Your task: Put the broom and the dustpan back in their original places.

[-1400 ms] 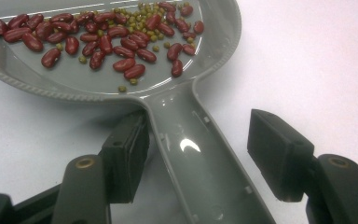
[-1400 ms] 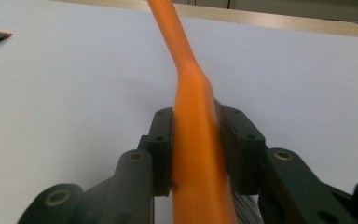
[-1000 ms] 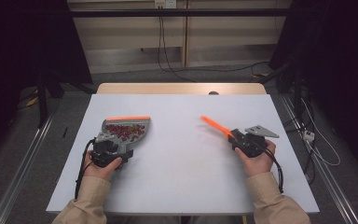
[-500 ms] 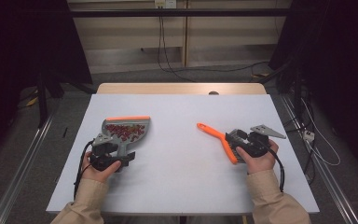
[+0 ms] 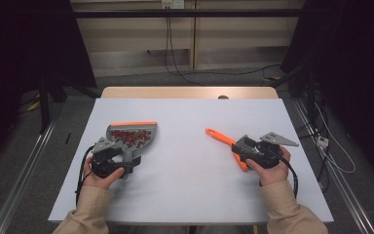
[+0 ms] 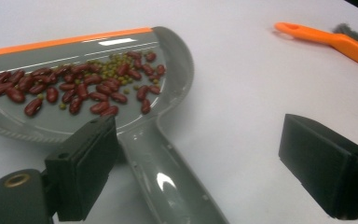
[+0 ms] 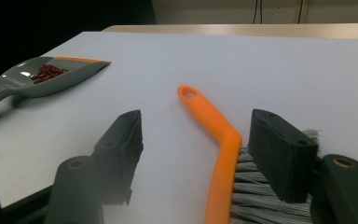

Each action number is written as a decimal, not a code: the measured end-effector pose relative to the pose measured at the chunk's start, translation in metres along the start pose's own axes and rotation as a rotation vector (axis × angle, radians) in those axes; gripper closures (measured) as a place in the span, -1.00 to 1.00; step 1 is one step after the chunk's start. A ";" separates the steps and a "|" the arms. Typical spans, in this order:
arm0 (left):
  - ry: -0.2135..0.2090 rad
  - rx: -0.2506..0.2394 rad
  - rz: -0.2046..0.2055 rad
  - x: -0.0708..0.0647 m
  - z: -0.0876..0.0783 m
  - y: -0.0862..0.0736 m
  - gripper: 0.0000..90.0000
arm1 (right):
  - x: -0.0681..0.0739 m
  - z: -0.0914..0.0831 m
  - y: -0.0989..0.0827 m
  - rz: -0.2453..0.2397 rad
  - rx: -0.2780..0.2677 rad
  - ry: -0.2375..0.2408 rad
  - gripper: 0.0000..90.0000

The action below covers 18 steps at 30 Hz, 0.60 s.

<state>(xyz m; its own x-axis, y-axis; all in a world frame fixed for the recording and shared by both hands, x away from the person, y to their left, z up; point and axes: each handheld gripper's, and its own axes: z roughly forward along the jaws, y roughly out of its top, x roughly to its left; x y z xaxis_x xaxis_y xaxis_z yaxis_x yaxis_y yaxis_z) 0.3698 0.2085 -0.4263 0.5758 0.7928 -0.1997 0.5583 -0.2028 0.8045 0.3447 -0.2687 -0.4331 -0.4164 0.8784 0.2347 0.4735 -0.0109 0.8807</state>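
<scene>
A grey dustpan (image 5: 130,135) with an orange lip lies at the table's left and holds red beans (image 6: 88,88) mixed with small green ones. Its handle (image 6: 168,182) runs between the wide-apart jaws of my left gripper (image 6: 205,168), close beside the left jaw. In the high view the left gripper (image 5: 125,164) sits at the handle's end. An orange-handled brush (image 5: 220,137) lies flat on the table at the right. My right gripper (image 7: 200,142) stands open astride the brush, whose bristles (image 7: 261,198) are by the right jaw. The right gripper (image 5: 242,150) points up-left in the high view.
The white table top (image 5: 185,117) spreads between the dustpan and the brush. A wooden strip (image 5: 190,92) borders its far edge. Cables trail from both grippers toward the person's sleeves, and more cables lie on the floor to the right (image 5: 321,141).
The brush, held up off the table a second ago, has come down and now lies flat. The right hand moved toward the person. The left hand drew back slightly along the dustpan handle.
</scene>
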 end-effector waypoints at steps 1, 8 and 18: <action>-0.010 -0.005 0.002 0.000 0.000 0.000 -0.74 | 0.000 -0.001 0.000 -0.002 0.000 0.001 -0.23; -0.071 -0.044 0.026 0.000 -0.006 0.002 -0.79 | 0.000 -0.011 -0.004 -0.008 -0.006 0.022 -0.31; -0.118 -0.062 0.062 -0.003 -0.012 0.003 -0.83 | 0.004 -0.018 -0.009 -0.053 0.016 0.055 -0.47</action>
<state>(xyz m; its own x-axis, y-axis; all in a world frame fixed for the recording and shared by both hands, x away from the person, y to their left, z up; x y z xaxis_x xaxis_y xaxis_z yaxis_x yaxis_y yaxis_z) 0.3624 0.2129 -0.4168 0.6760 0.7064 -0.2098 0.4835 -0.2103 0.8497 0.3245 -0.2736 -0.4325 -0.4832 0.8498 0.2108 0.4621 0.0430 0.8858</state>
